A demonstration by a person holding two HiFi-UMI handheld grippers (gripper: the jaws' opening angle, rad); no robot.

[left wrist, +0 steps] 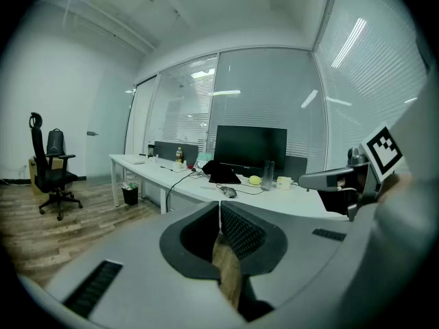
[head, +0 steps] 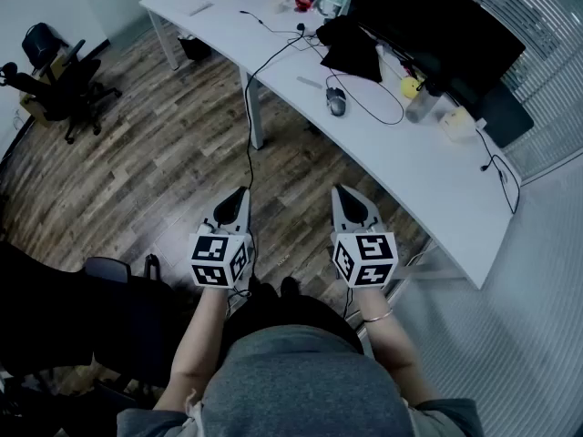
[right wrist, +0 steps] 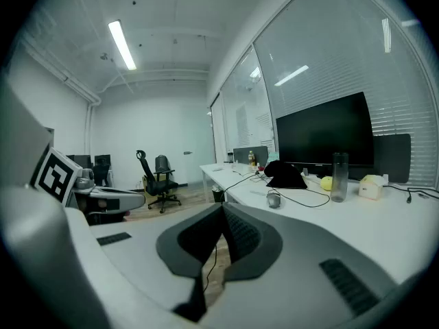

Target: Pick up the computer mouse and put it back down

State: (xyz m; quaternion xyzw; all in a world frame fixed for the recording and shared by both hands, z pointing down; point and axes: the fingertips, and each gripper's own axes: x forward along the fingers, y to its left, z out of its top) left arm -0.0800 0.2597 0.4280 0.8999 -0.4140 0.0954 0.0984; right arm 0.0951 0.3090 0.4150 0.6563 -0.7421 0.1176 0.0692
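White desk (head: 410, 173) holds a clear bottle (head: 421, 106) near the computer mouse (head: 337, 104); left gripper (head: 243, 192) and right gripper (head: 340, 190) are pressed together, empty.

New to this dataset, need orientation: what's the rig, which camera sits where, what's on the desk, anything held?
There is no robot. A person holds a hand tool in each hand: the left gripper and the right gripper. The head view looks down from the person's head. The other two views ride on the grippers, each looking along its fingers. Both grippers are shut and empty, short of the white desk. On the desk are a computer mouse, a monitor and a clear bottle.
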